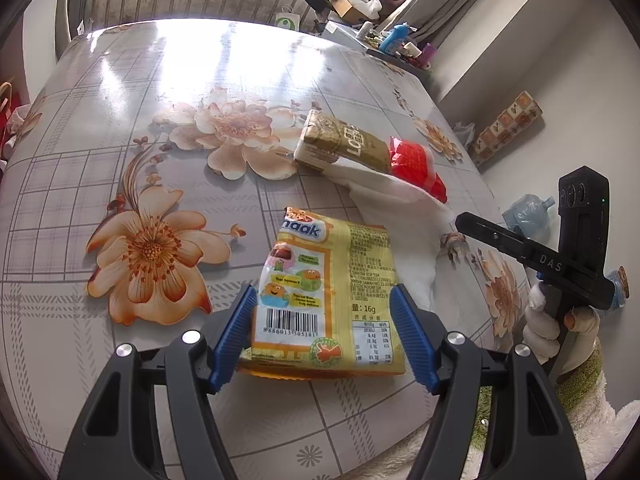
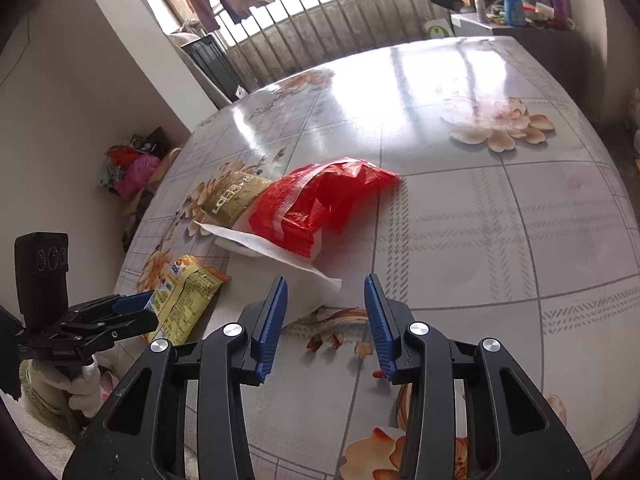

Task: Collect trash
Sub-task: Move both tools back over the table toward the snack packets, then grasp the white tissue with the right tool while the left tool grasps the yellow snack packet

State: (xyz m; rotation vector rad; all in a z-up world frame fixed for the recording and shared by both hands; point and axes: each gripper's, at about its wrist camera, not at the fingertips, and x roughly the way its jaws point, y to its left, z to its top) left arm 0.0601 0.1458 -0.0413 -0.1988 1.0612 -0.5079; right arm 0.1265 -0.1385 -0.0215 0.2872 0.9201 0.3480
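The yellow snack wrapper (image 1: pixel 328 292) lies flat on the flowered table (image 1: pixel 120 120), in the lower middle of the left wrist view, its near end between the blue pads of the left gripper (image 1: pixel 324 332). Those jaws stand open on either side of it; the pads flank the wrapper's long edges but do not look pressed into it, so nothing is held yet.

What could go wrong: the wrapper is thin, slick foil lying flat on a glossy cloth. If the jaws close level with it, the pads may simply slide it forward or buckle it, rather than pinch it (a crumpled grip is fine for trash, a skated-away wrapper is not). Closing too low could also snag the tablecloth.

Farther up and to the right lie a white tissue (image 1: pixel 400 216), a gold packet (image 1: pixel 344 144) and a red plastic bag (image 1: pixel 416 164), overlapping in one loose heap. Lifting one could drag the others.

In the right wrist view the right gripper (image 2: pixel 326 316) hovers at lower centre, jaws partly apart and empty, the tissue's pointed corner (image 2: pixel 280 254) just above them, the red bag (image 2: pixel 316 204) beyond it.
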